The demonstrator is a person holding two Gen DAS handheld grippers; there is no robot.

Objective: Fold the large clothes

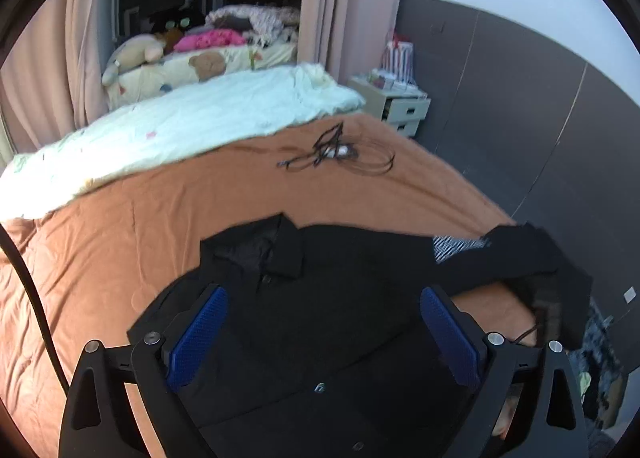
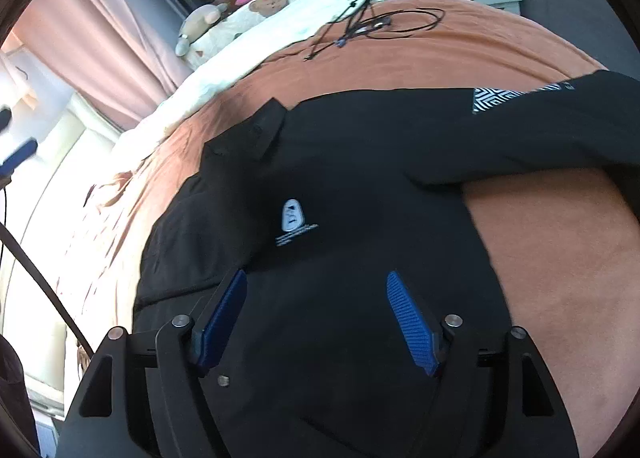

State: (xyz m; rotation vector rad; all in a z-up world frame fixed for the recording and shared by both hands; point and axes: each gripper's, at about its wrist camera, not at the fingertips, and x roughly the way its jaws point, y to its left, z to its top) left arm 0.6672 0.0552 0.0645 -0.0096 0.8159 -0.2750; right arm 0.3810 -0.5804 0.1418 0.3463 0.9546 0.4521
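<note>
A large black collared shirt (image 1: 340,298) lies spread on the orange bedspread (image 1: 120,238), collar toward the far side. Its right sleeve (image 1: 520,254) stretches out to the right with a black-and-white patterned patch (image 1: 460,246). My left gripper (image 1: 324,298) is open and empty, hovering over the shirt's body. In the right wrist view the same shirt (image 2: 360,198) shows a small white chest logo (image 2: 294,216) and the sleeve (image 2: 540,130). My right gripper (image 2: 316,290) is open and empty just above the shirt's lower front. Part of the left gripper (image 2: 18,156) shows at the far left.
A tangle of black cables (image 1: 332,154) lies on the bedspread beyond the shirt. A white duvet (image 1: 180,126) and pillows with plush toys (image 1: 160,62) lie at the far side. A white nightstand (image 1: 404,106) stands by the grey wall. Pink curtains (image 2: 80,50) hang at left.
</note>
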